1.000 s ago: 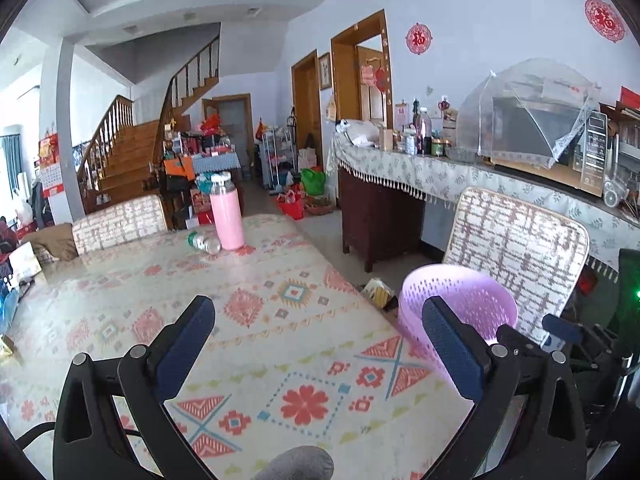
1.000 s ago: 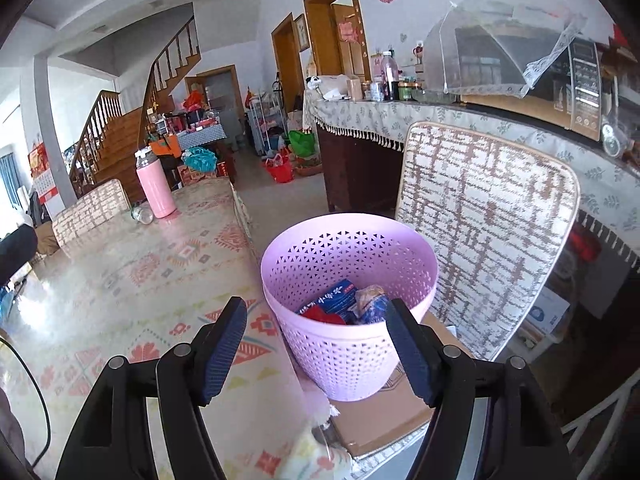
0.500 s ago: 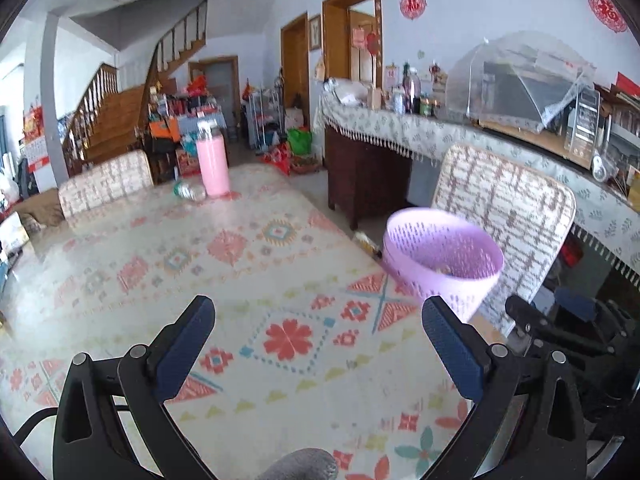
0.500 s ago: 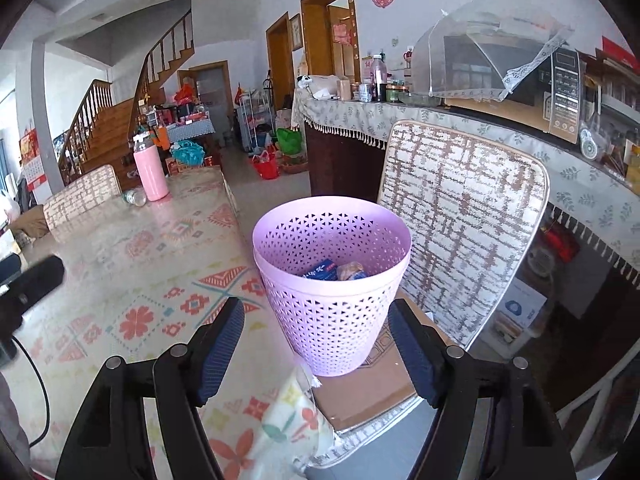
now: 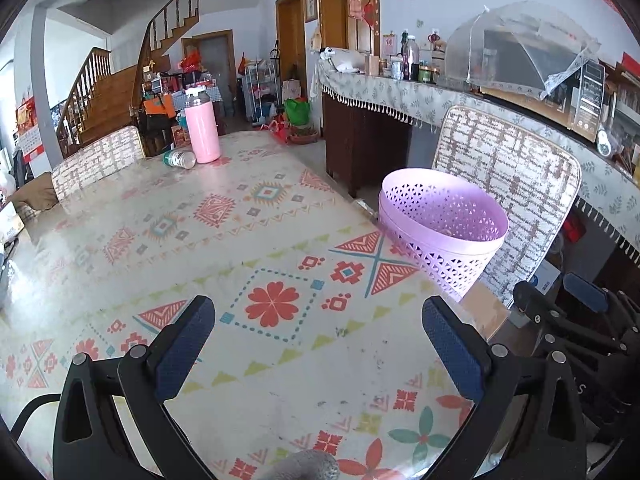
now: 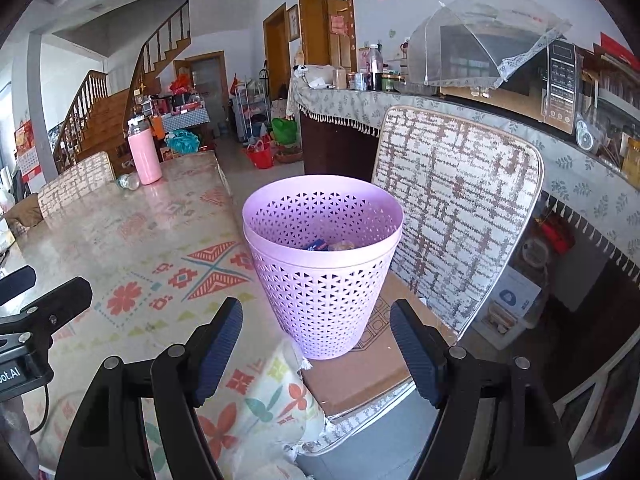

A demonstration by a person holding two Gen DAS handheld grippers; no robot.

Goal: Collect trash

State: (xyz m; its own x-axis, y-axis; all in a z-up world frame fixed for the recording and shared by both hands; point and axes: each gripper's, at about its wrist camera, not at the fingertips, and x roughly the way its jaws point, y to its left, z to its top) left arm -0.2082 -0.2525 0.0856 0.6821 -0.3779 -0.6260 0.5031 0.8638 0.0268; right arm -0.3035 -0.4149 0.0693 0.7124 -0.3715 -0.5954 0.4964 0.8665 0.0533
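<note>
left wrist: over table | right wrist: close on basket | shared: both

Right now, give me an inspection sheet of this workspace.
Surface: patterned table, bare near the grippers.
Job's things: purple bin on a chair seat at the table's edge, some trash inside; plastic bottle lying at the far end.
Clutter: pink flask upright beside the bottle.
Grippers: left gripper open, empty; right gripper open, empty, facing the bin.
Cables: black cable near left gripper.
Surroundings: chairs, sideboard, staircase.
</note>
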